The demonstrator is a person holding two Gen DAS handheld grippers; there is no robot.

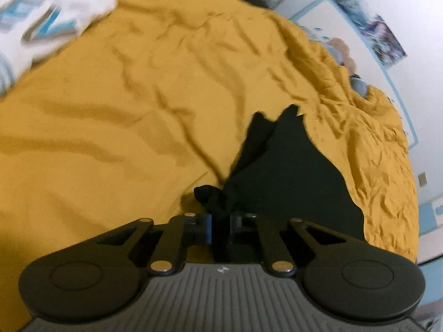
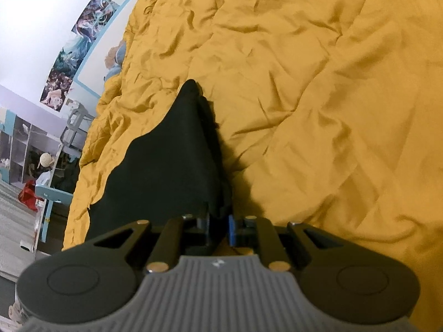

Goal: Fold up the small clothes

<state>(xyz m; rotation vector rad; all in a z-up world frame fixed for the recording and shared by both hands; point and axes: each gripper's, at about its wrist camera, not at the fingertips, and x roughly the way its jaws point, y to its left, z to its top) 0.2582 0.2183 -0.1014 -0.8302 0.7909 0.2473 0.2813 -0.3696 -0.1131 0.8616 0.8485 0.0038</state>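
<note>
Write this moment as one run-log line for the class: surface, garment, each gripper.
surface: yellow bedspread | garment: black cloth | left gripper: shut on cloth | right gripper: shut on cloth | elsewhere: white garment

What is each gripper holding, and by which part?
Both hold the black garment: left gripper pinches a bunched corner, right gripper another edge.
</note>
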